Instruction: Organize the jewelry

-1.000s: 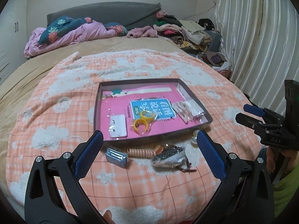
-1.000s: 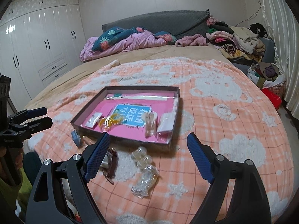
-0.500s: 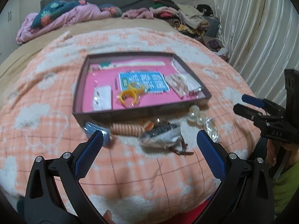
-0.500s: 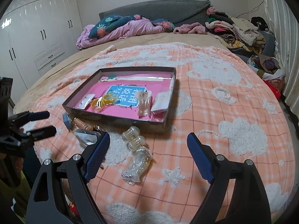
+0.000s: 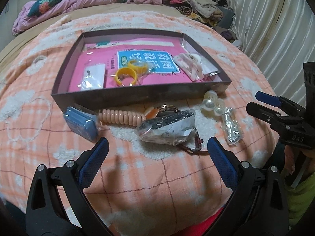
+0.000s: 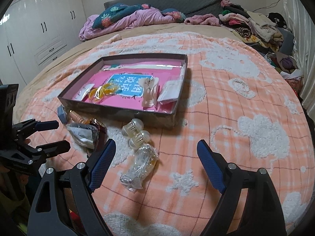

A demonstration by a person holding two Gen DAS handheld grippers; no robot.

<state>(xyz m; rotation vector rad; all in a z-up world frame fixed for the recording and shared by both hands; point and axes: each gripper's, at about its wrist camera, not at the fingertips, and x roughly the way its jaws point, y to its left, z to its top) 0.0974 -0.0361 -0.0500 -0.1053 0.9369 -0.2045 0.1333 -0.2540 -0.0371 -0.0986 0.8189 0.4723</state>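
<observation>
Both grippers hover low over the bed blanket (image 6: pixel 226 102), fingers spread wide and holding nothing. Left gripper (image 5: pixel 156 153) points at the loose pile in front of the grey tray (image 5: pixel 137 95); right gripper (image 6: pixel 155 155) sits over its right end.

Tray already holds a yellow ring-shaped piece (image 5: pixel 126 75), a pale claw clip (image 5: pixel 189 66), and a small white card (image 5: pixel 92 76), all lying on a pink sheet.

Still outside, just beside the tray's near wall, left to right in the left wrist view: blue case (image 5: pixel 81 123), peach coil band (image 5: pixel 120 117), crumpled clear bag with dark contents (image 5: pixel 167 129), pearl clip (image 5: pixel 212 103), small packet of silvery pieces (image 5: pixel 231 125).

Judgement: step in hand is picking the next loose item.
- Silvery packet lies nearest between the right fingers, so it is the natural target.
- Film is slippery; pinch across the bulk of the contents, not the loose edge.
- Blanket is plush: press down a little so the lower finger gets under the packet without snagging pile.
- Pearl clip touches or nearly touches the packet; approach from the near side to avoid nudging it.
- Lift clear of the tray wall before releasing into a bare pink area.
</observation>
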